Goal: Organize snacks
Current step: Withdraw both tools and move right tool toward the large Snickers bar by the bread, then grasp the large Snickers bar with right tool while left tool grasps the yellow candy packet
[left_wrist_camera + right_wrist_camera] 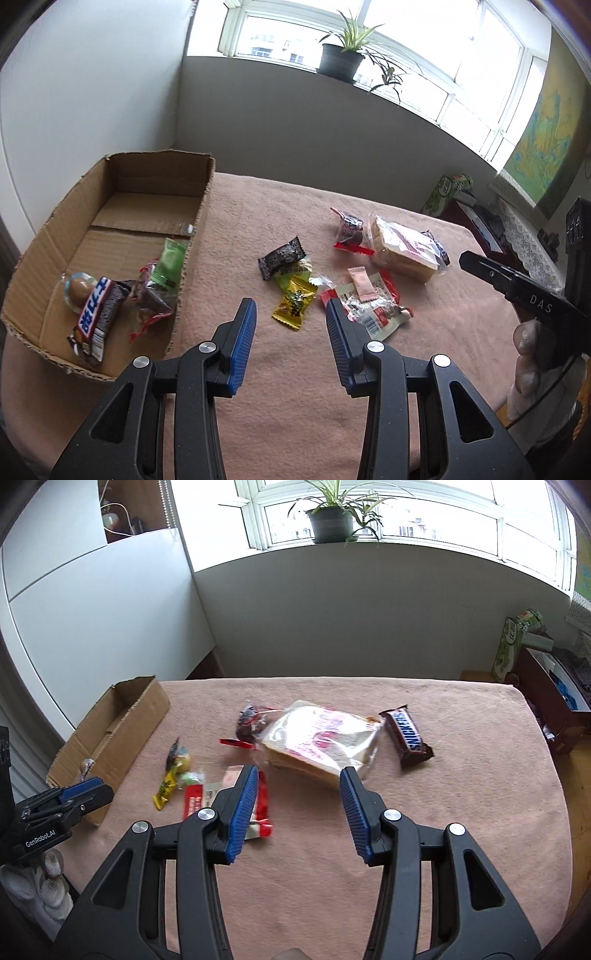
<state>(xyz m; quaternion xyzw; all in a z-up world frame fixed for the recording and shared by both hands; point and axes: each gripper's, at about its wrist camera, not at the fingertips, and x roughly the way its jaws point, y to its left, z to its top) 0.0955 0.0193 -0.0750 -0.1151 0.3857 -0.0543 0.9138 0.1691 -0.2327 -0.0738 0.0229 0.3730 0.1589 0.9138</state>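
Note:
A cardboard box (122, 173) stands at the table's left and holds a Snickers bar (95, 319), a green snack (169, 266) and other wrapped snacks. Loose snacks lie on the pink cloth: a yellow candy (294, 302), a black packet (282, 256), a red-and-white packet (373, 310), a bagged bread (321, 738) and a Snickers bar (406, 736). My left gripper (291, 314) is open and empty above the cloth, just short of the yellow candy. My right gripper (299, 779) is open and empty, just short of the bread.
The pink cloth (461, 812) covers the table up to a grey wall under a window with a potted plant (330, 517). A green carton (508, 650) and a dark box stand beyond the right edge. The box also shows at the left in the right wrist view (114, 723).

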